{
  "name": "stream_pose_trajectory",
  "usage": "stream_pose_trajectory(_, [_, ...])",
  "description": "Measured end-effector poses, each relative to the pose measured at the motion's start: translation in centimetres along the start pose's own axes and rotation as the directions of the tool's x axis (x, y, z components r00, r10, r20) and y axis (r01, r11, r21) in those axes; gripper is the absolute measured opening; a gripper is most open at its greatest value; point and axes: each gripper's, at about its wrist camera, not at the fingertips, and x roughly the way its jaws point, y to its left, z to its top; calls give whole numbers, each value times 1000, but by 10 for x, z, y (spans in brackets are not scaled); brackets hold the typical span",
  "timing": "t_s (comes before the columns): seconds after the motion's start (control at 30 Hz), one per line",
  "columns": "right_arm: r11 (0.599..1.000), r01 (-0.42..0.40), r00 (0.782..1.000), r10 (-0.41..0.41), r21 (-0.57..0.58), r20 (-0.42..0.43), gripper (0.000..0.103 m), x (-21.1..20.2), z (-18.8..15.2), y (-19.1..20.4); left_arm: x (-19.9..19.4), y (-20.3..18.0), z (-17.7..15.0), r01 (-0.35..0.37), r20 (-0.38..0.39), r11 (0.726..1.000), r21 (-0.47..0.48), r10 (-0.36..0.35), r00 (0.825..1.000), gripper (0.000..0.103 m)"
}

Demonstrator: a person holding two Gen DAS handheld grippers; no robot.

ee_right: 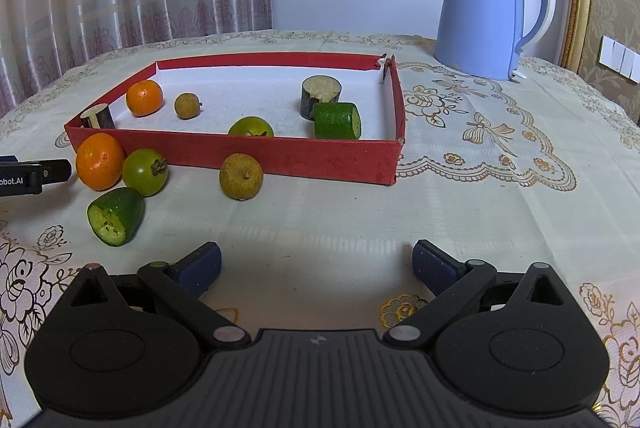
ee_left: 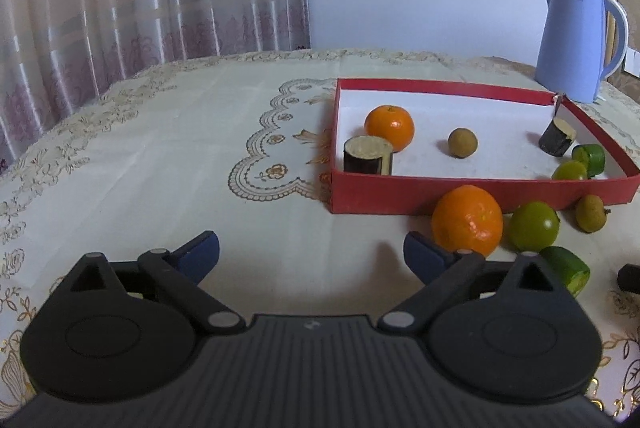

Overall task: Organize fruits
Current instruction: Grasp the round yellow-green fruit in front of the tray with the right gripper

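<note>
Six pieces sit in the red tray (ee_right: 240, 158), four lie outside on the counter (ee_right: 480, 208) — both hand-held grippers, left (ee_left: 312, 256) and right (ee_right: 316, 262), gape wide, empty.

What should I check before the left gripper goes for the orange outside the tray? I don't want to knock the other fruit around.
1. Left gripper open, nothing between its pads: ok.
2. Orange free on the tablecloth, outside the red tray: ok.
3. Orange lined up between the jaws: not ok, it sits off beside one pad.
4. Clearance from the green fruit: not ok, they look to be touching.
5. Free room in the tray: ok.
6. Right gripper open and clear of the fruit: ok.
</note>
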Motion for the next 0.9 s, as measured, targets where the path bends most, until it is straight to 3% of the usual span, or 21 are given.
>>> stream_pose_trajectory(0.3, [1000, 14, 1000, -14, 13, 18, 103, 1, 2, 1, 11, 0, 2, -3, -63, 1000, -1, 3, 998, 102])
stream_pose_trajectory(0.83, [999, 12, 997, -15, 40, 78, 102, 11, 22, 17, 14, 6, 3, 18, -80, 999, -37, -21, 997, 103])
stream_pose_trajectory(0.9, [1000, 9, 996, -12, 29, 89, 98, 11, 23, 20, 13, 6, 3, 18, -80, 999, -36, -20, 997, 103])
